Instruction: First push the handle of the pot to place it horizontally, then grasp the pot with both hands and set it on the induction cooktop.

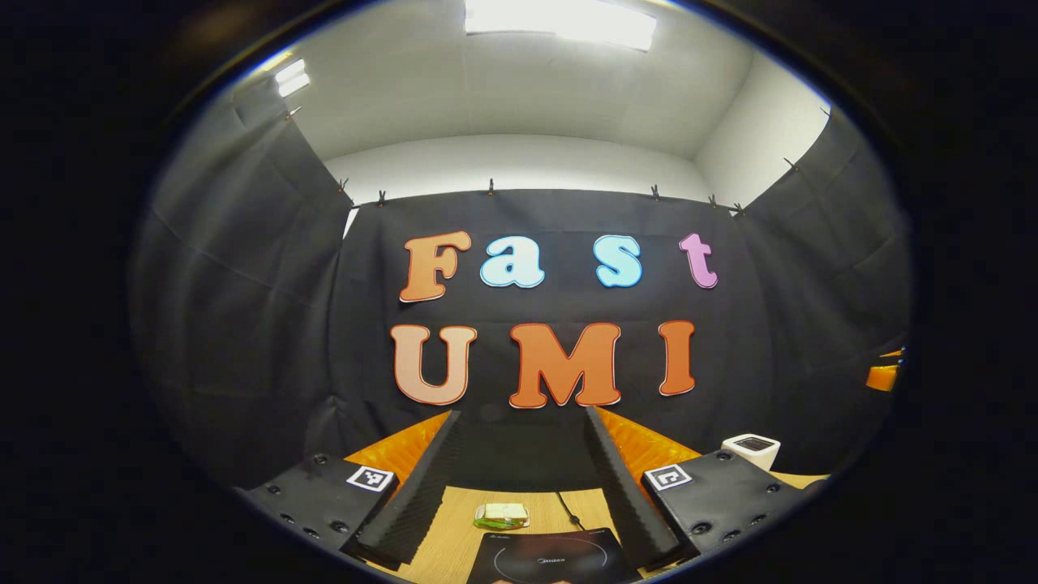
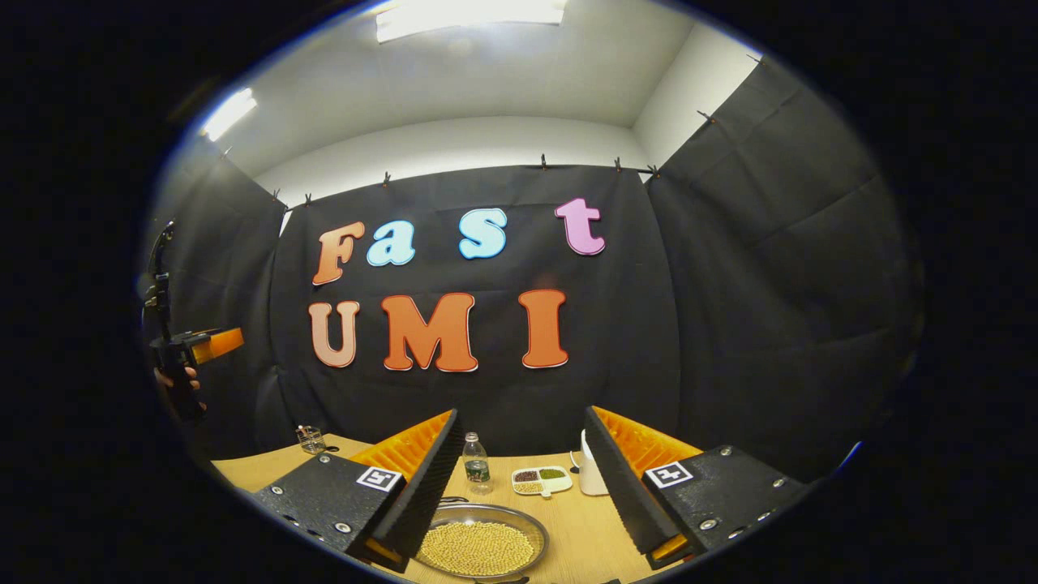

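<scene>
Hovering high above the table (image 1: 454, 543), both grippers are sitting raised and level, cameras aimed at the booth wall, which reads as a ready pose before any reach.

Left gripper view, left to right: left gripper (image 1: 523, 495) at bottom centre, jaws standing wide apart with nothing between them. Between the fingers, low in frame, a small green-and-white packet (image 1: 501, 513) is lying on the table, with the cooktop (image 1: 551, 556) just below it at the bottom edge and its cord (image 1: 568, 509) trailing toward the wall. A white box (image 1: 752, 448) is sitting at lower right. The cooktop is lying flat and bare, so it looks free to take the pot.

Right gripper view, left to right: far left edge, a hand (image 2: 182, 381) is gripping the other gripper's handle, held well above the table. A small glass (image 2: 310, 439) is standing at lower left. Right gripper (image 2: 519, 487) at bottom centre, jaws also spread wide and empty. Between its fingers a pan of beans (image 2: 480, 545) is sitting at the bottom, with a bottle (image 2: 476, 462), a tray of grains (image 2: 542, 479) and a white jug (image 2: 590, 474) behind it near the wall.

No pot handle is visible, so I cannot tell whether that pan is the pot or which way its handle is pointing. Judging the task as not yet begun; next move is probably lowering toward the handle.
</scene>
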Available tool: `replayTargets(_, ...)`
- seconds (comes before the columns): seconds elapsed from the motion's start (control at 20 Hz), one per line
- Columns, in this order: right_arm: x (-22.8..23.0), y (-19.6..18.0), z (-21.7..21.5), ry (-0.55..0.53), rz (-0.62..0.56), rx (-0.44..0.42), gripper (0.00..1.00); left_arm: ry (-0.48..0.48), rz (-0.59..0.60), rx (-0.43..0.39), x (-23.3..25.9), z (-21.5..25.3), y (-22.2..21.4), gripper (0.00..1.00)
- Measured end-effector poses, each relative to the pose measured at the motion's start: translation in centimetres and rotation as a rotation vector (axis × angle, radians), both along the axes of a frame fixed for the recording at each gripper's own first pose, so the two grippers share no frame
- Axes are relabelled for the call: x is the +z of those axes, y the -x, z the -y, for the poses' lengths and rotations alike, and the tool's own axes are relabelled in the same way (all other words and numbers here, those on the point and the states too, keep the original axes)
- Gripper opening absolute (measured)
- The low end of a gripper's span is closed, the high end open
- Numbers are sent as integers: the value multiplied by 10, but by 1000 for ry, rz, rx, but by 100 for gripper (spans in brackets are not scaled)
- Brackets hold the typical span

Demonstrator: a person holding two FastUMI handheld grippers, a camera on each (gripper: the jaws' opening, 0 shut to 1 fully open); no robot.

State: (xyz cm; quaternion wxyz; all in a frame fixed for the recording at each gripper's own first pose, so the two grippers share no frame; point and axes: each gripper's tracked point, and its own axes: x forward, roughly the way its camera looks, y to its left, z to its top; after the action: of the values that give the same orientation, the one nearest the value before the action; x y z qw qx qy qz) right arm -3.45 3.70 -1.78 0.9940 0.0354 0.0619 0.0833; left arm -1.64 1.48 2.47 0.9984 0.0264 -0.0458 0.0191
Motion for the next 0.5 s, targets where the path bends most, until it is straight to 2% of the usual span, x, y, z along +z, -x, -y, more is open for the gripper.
replayTargets(0.1,-8,2,-3,4,-28,10,89,2,-4,0,-3,-2,-1,96)
replayTargets(0.15,-15,3,-5,9,-48,15,94,5,-6,0,-4,-2,-1,96)
replayTargets(0.35,-48,10,-19,16,-161,60,88,11,-19,2,-10,-8,-2,96)
replayTargets(0.5,-82,17,-31,12,-272,101,75,11,-29,18,-15,-18,-4,96)
